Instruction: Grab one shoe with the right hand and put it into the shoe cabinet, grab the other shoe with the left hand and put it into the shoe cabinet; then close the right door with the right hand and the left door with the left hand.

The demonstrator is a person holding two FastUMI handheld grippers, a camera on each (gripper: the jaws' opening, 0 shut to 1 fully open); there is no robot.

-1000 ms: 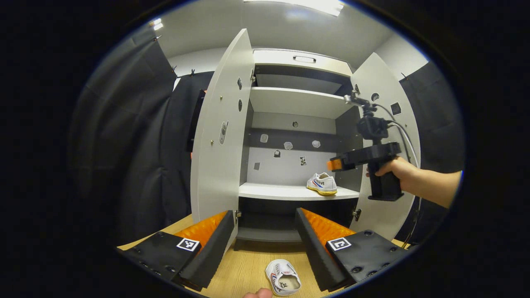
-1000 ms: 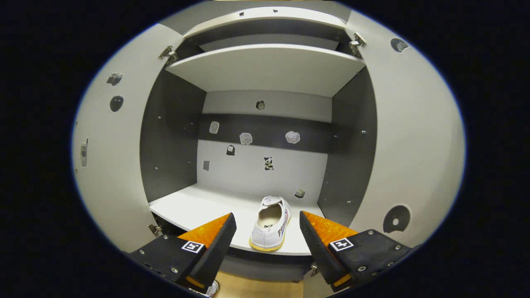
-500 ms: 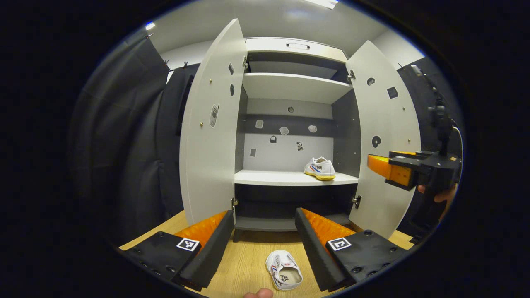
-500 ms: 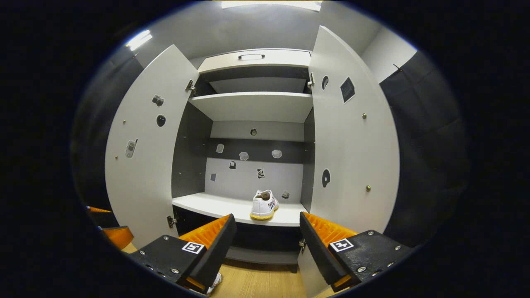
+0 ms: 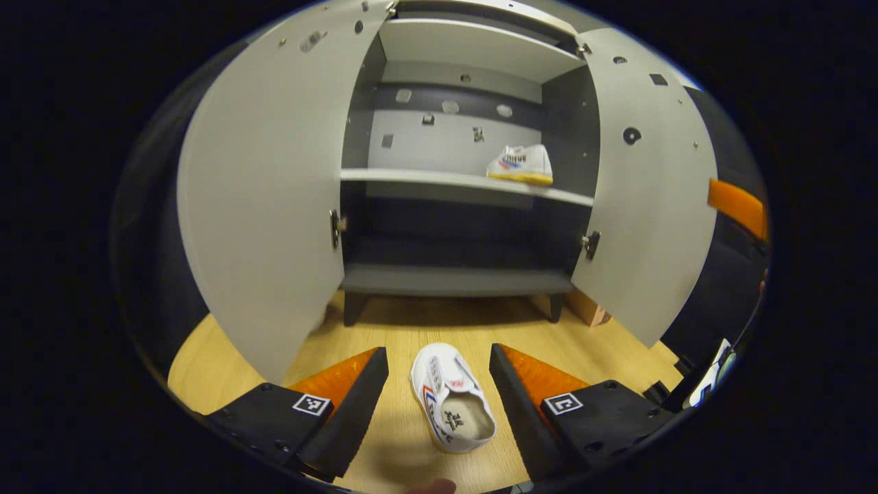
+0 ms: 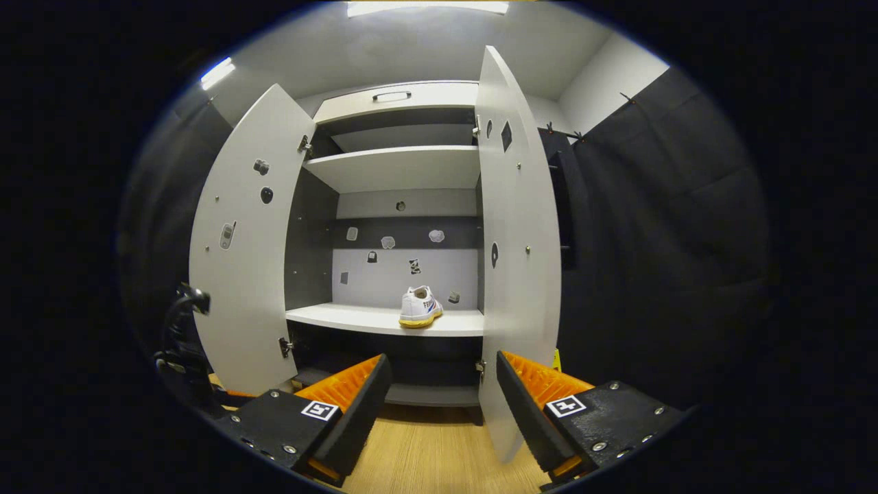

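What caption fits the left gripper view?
Open left gripper hovers over floor shoe; other shoe on cabinet shelf.

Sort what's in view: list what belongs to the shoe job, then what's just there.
Job: shoe on the floor, shoe on the shelf, shoe cabinet, left door, right door, left gripper, right gripper.
Just there: stickers, black curtain.

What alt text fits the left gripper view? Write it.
Open left gripper hangs over a white canvas shoe lying on the wooden floor between its jaws, untouched. Behind, a grey shoe cabinet stands with both doors open, a matching shoe on its shelf.
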